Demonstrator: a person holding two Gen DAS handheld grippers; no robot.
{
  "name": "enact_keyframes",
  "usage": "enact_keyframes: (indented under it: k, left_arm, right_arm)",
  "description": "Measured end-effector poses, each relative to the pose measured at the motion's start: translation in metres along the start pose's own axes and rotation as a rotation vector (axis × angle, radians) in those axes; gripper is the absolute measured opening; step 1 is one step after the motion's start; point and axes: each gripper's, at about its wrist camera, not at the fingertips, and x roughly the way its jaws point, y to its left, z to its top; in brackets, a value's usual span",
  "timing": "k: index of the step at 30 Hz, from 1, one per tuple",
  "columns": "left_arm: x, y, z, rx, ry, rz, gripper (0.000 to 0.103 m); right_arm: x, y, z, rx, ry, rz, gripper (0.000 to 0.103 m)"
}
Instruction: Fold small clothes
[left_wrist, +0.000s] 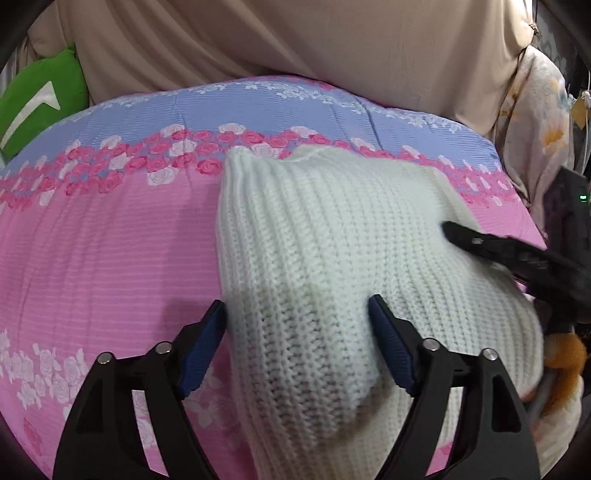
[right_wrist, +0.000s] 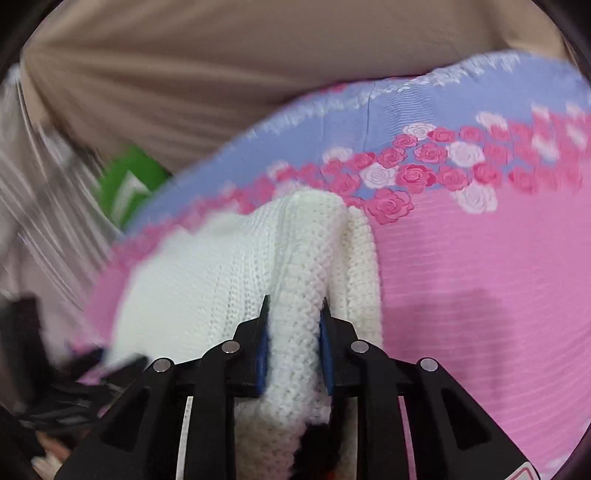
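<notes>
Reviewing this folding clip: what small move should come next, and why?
Probably close the left gripper on the white knit garment: its jaws stand open around a raised fold, pads apparently not pressing, while the right gripper already pinches another edge above the floral bedsheet.

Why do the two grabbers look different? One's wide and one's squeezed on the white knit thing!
The left gripper has its jaws wide apart, with the white knit lying between them untouched. The right gripper has its jaws close together, pinching a fold of the knit. The left one is empty; the right one holds cloth. Both have black arms with blue pads and point down at the pink flowered bedspread.
</notes>
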Motion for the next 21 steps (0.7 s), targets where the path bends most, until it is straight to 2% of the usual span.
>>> enact_keyframes:
  k: [2,4,8,10,11,12,13,14,15,17,19,21]
  left_arm:
    - [-0.003,0.002,0.0,-0.011,0.003,-0.009,0.079]
    - [-0.018,0.005,0.0,-0.02,-0.018,-0.034,0.076]
    - [-0.058,-0.002,-0.006,0.014,-0.074,-0.084,0.075]
    - [-0.065,-0.009,-0.014,0.033,-0.061,-0.11,0.075]
    - [-0.062,-0.013,-0.019,0.05,-0.043,-0.109,0.075]
    - [-0.053,-0.017,-0.026,0.069,-0.014,-0.09,0.075]
    - [-0.044,-0.018,-0.033,0.081,0.006,-0.042,0.075]
    - [-0.033,-0.016,-0.039,0.091,0.031,0.005,0.076]
    - [-0.024,-0.013,-0.045,0.087,0.061,0.009,0.077]
    - [-0.012,0.002,-0.052,0.005,0.123,-0.062,0.077]
    - [-0.017,0.007,-0.052,-0.015,0.119,-0.07,0.077]
    - [-0.019,0.004,-0.052,0.002,0.107,-0.052,0.077]
  right_arm:
    - [-0.032,0.016,-0.004,-0.032,-0.082,-0.034,0.023]
    - [-0.062,0.034,-0.015,-0.076,-0.124,-0.013,0.024]
    - [-0.095,0.071,-0.052,-0.201,-0.12,0.002,0.025]
    - [-0.09,0.078,-0.077,-0.251,-0.056,-0.014,0.023]
    - [-0.079,0.075,-0.089,-0.279,-0.011,-0.087,0.018]
    - [-0.068,0.071,-0.099,-0.299,0.021,-0.159,0.017]
    - [-0.05,0.059,-0.111,-0.318,0.07,-0.272,0.006]
    - [-0.044,0.052,-0.116,-0.31,0.071,-0.27,0.003]
    - [-0.048,0.049,-0.117,-0.278,0.059,-0.246,0.003]
    - [-0.06,0.053,-0.112,-0.24,0.053,-0.227,0.004]
    - [-0.077,0.064,-0.11,-0.253,0.002,-0.212,0.004]
    - [-0.077,0.065,-0.111,-0.264,0.008,-0.217,0.007]
